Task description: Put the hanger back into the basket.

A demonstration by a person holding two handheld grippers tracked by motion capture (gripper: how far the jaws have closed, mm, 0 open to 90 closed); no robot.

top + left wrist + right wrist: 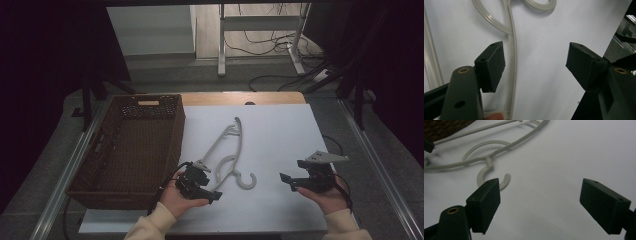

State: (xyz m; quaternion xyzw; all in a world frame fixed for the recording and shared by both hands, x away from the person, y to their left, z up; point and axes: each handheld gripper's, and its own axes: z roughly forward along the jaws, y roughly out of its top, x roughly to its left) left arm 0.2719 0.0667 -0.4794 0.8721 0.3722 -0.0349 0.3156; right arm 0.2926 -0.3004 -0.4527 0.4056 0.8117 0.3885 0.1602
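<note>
Nearby, pale plastic hanger (227, 156), curved hook; woven wicker basket (130, 150); both claws spread apart.

You're working over a smooth, matt white tabletop (280, 145) with a bare wood strip along its far edge. The hanger (227, 155) is looking like pale, slightly glossy moulded plastic. The basket (131, 150) is showing a rough brown woven wicker. Both tools, left tool (200, 186) and right tool (300, 180), are looking like matt black plastic with brass-coloured inserts.
</note>
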